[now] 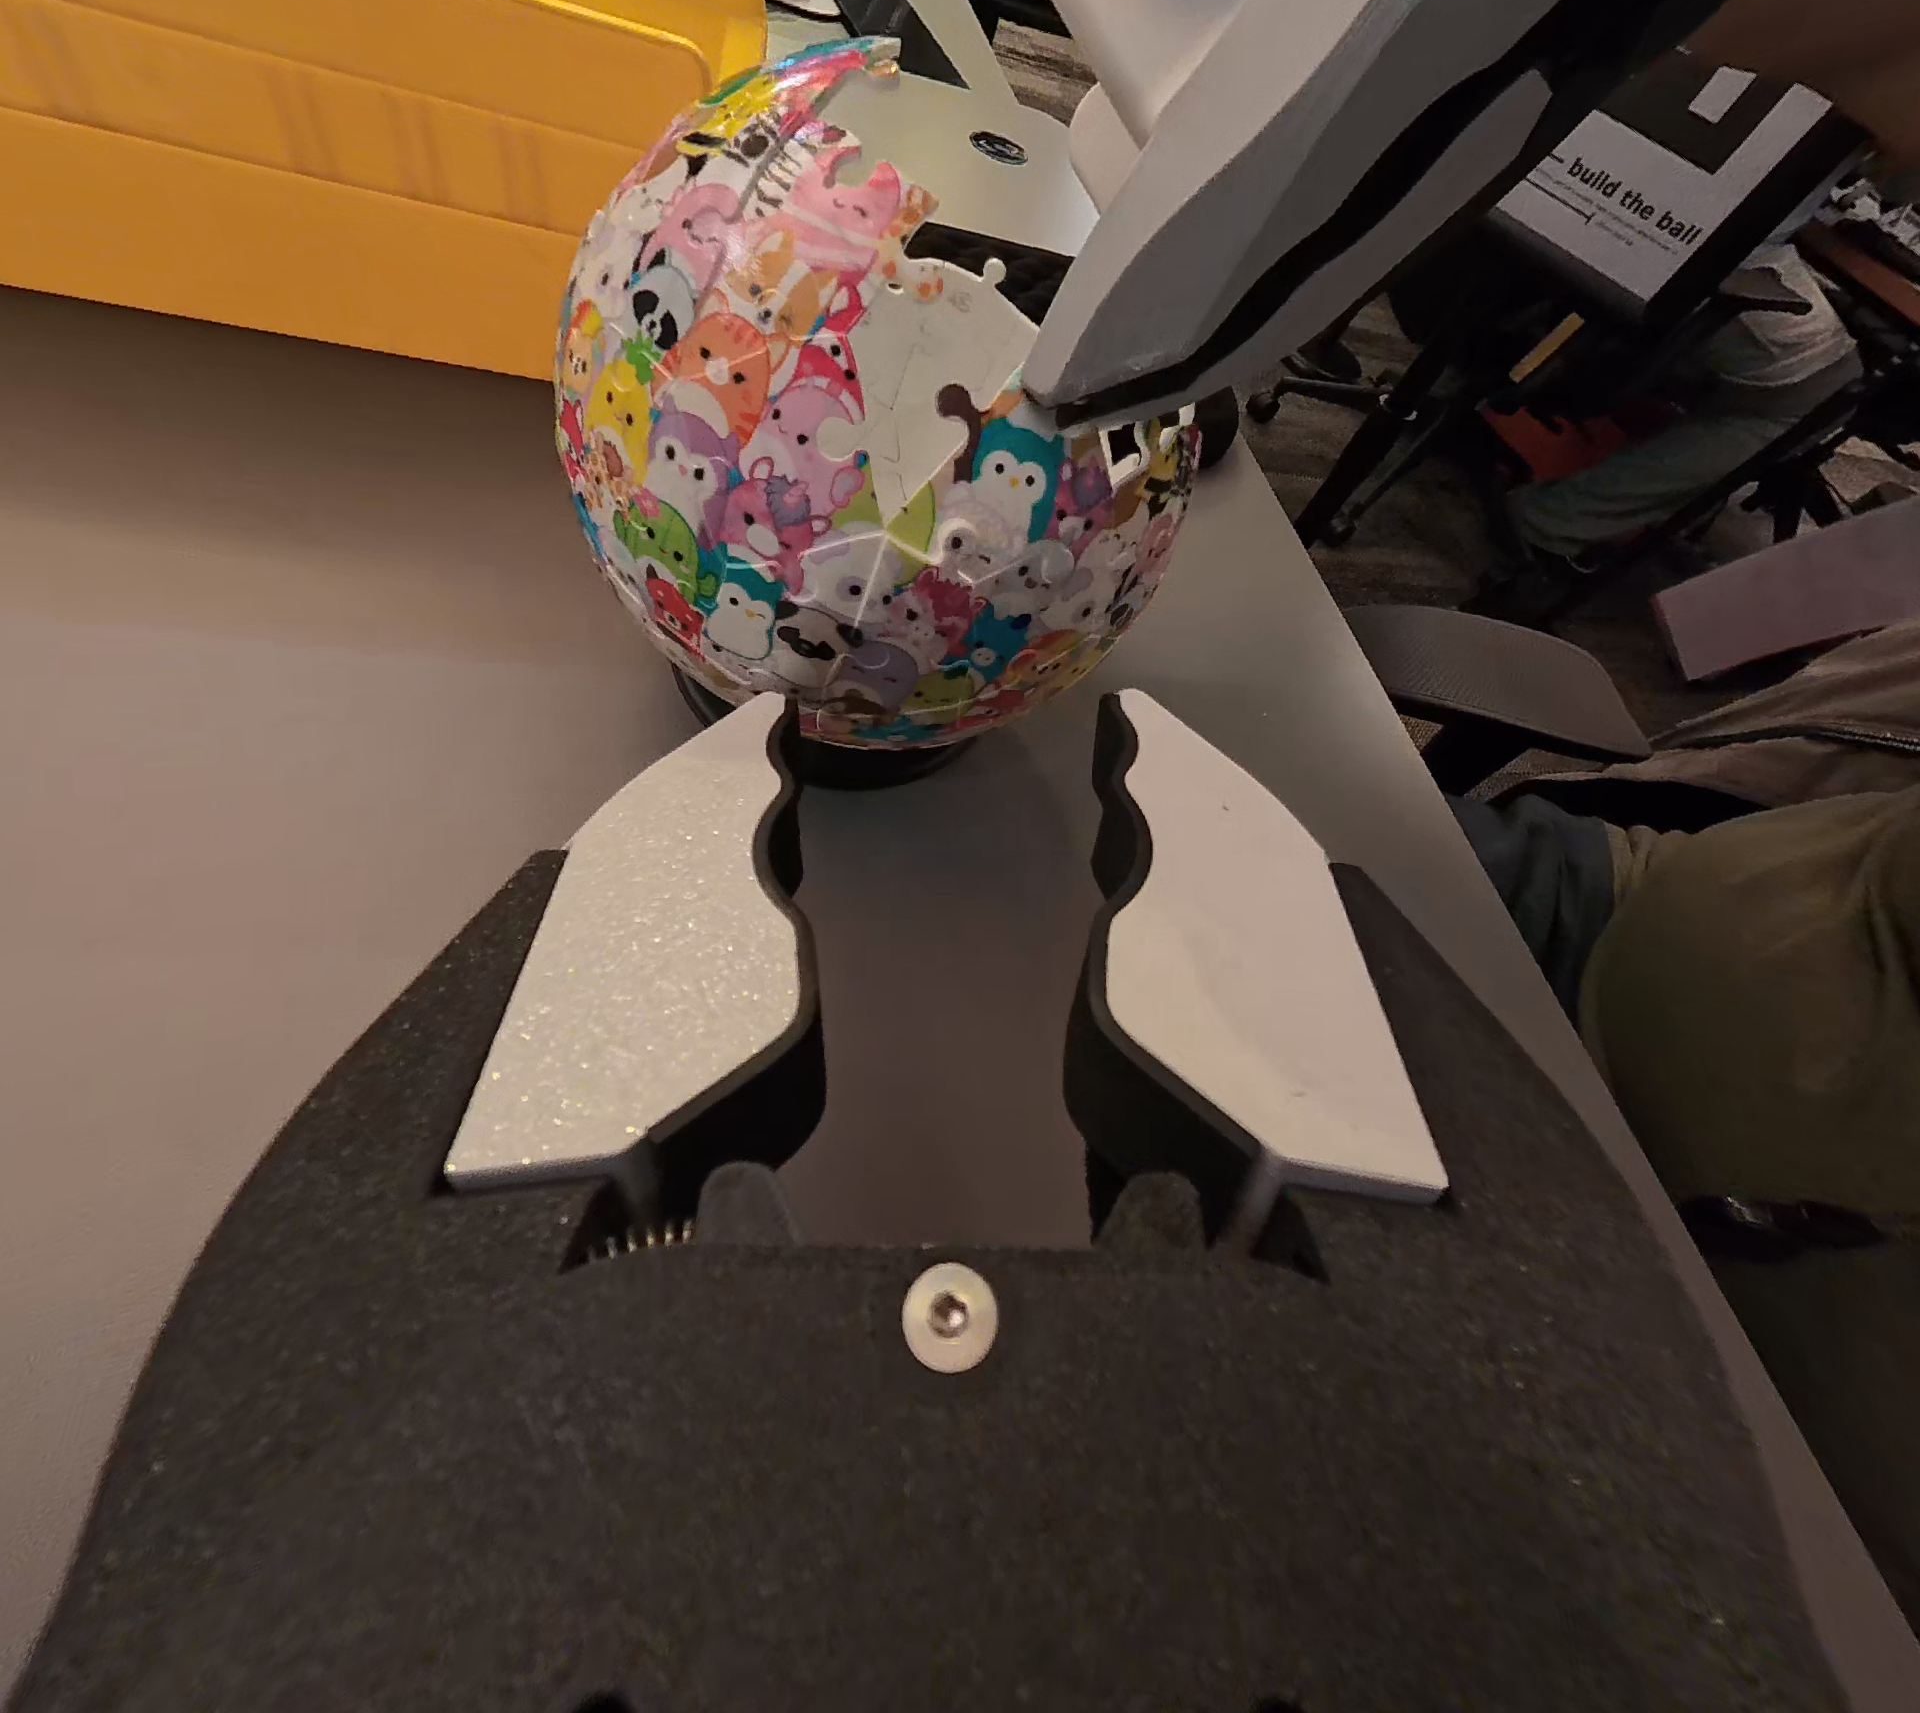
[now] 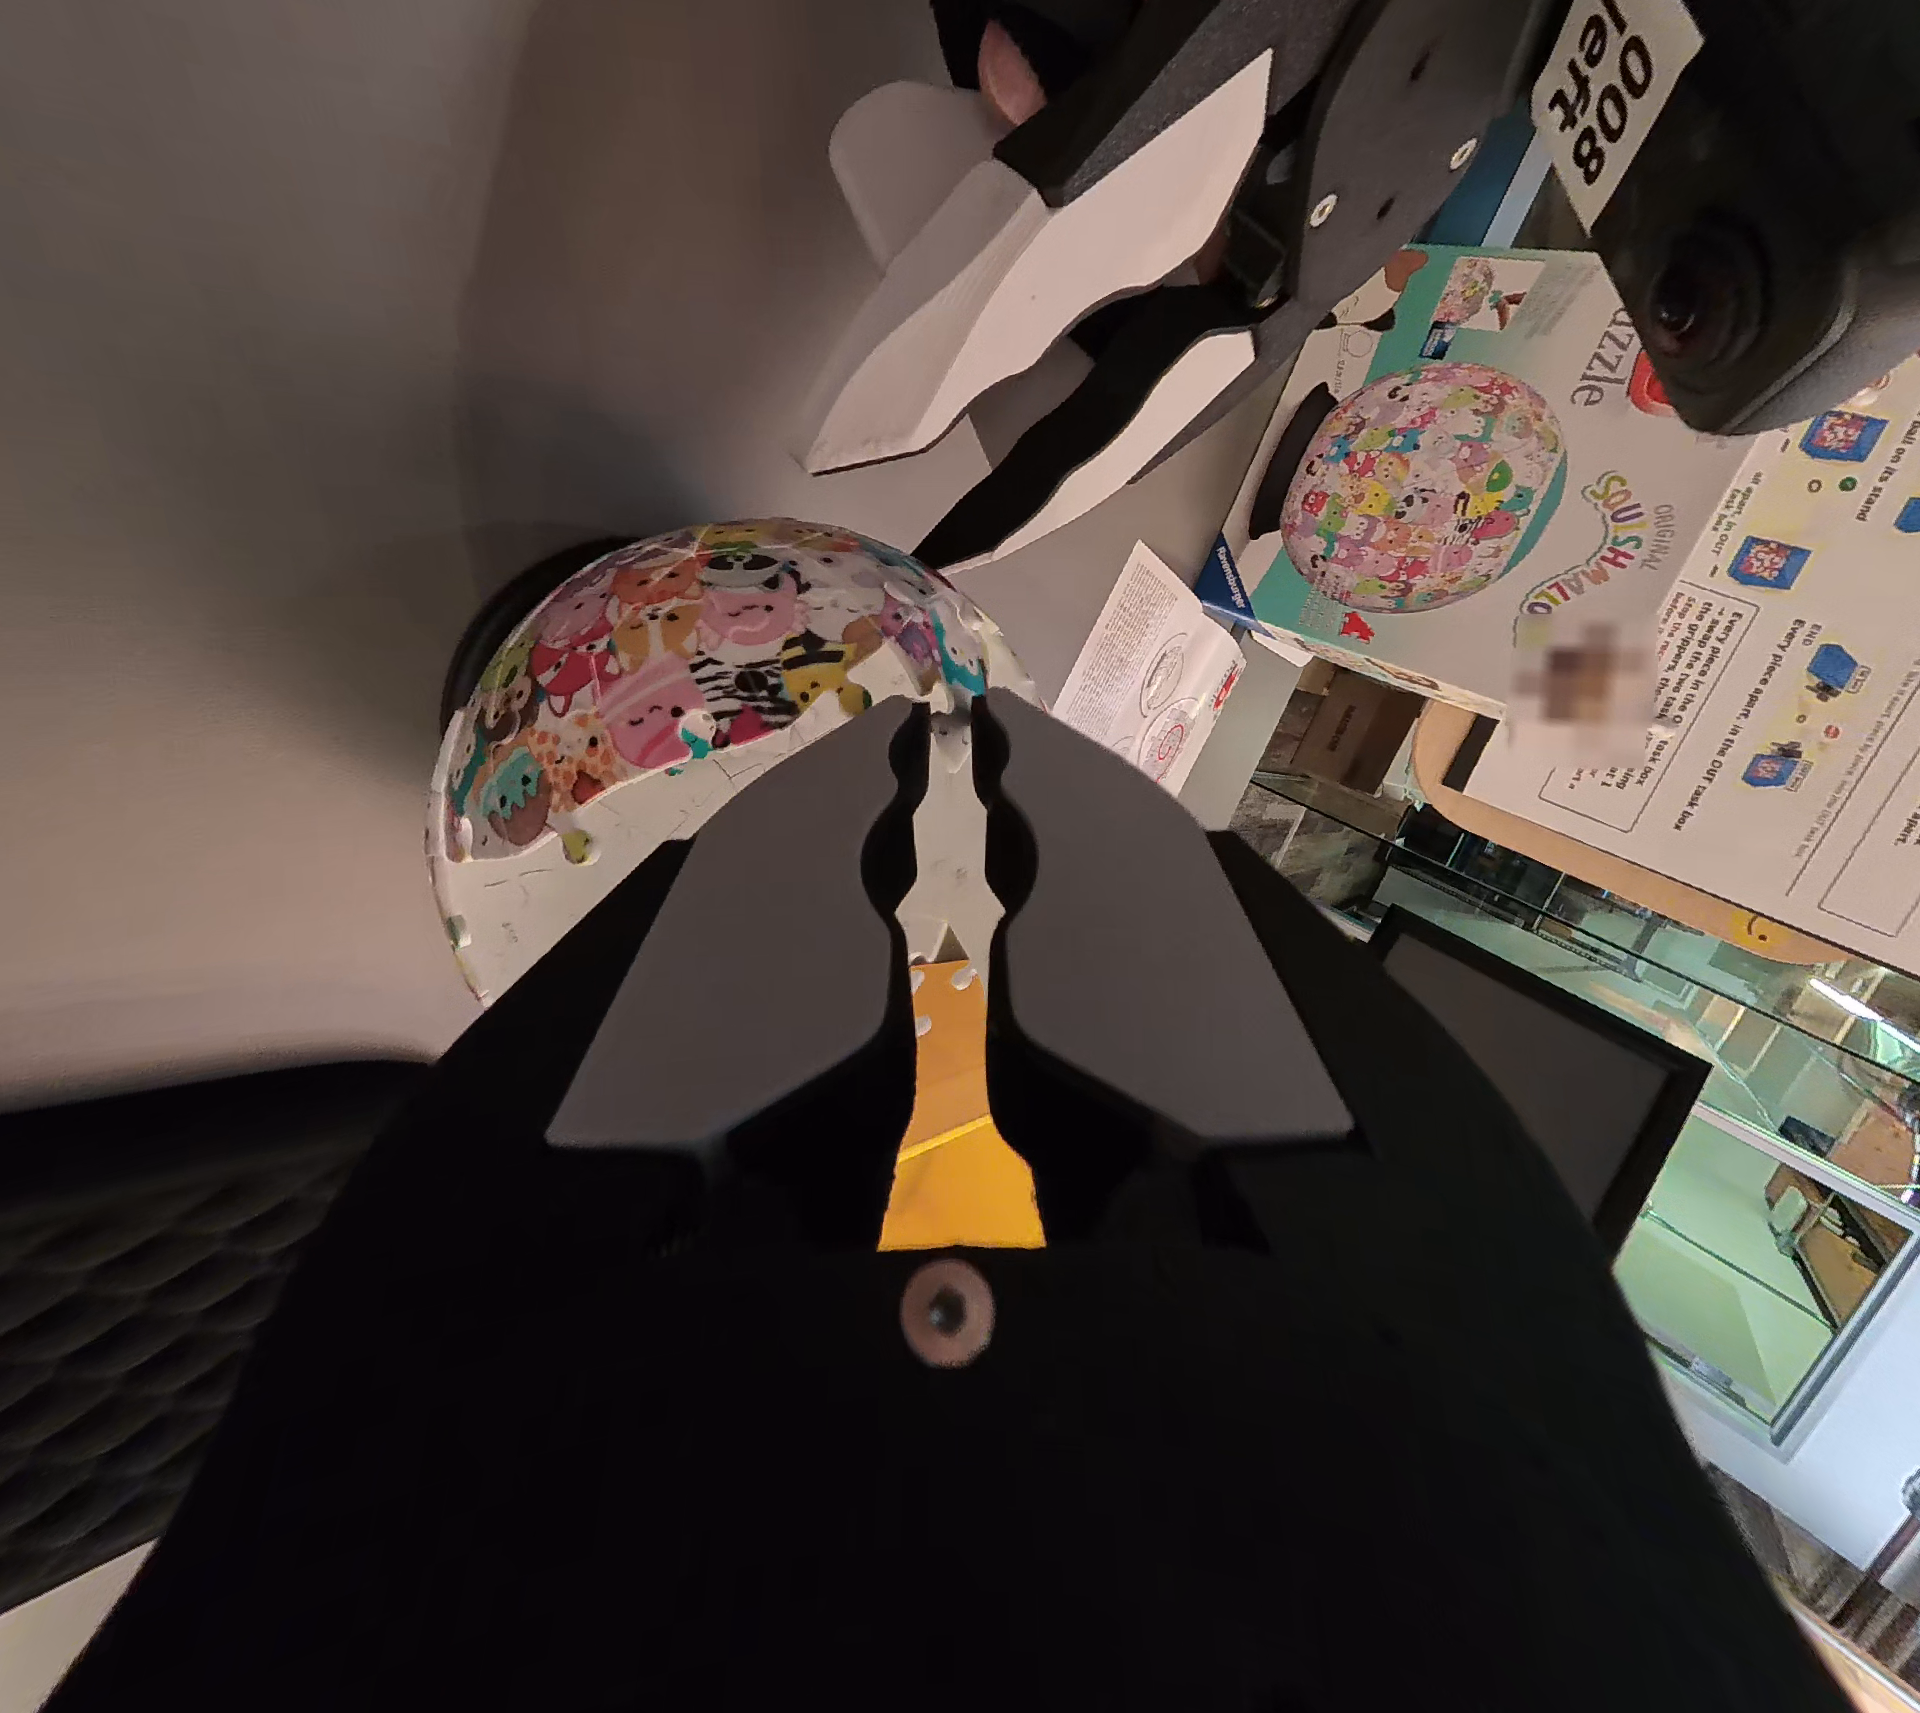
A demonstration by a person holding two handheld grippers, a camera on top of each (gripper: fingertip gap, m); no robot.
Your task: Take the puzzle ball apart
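The puzzle ball (image 1: 790,458), covered in colourful cartoon animals, sits on a black ring stand (image 1: 883,764) on the grey table (image 1: 260,624). Its upper right side is open and shows the white inside. My right gripper (image 1: 1101,406) comes down from the upper right and is shut on a puzzle piece at the rim of that opening. In the right wrist view its tips (image 2: 951,707) pinch the white rim of the ball (image 2: 675,655). My left gripper (image 1: 945,707) is open and empty, low in front of the stand; it also shows in the right wrist view (image 2: 883,510).
A yellow bin (image 1: 312,105) stands behind and left of the ball. The table's right edge (image 1: 1351,624) runs close by the ball. The puzzle box (image 2: 1455,468), a folded leaflet (image 2: 1153,666) and an instruction sheet (image 2: 1818,624) lie near. A person's leg (image 1: 1766,988) is beside the table. The gap from one gripper's tips to the other's is roughly 5 cm.
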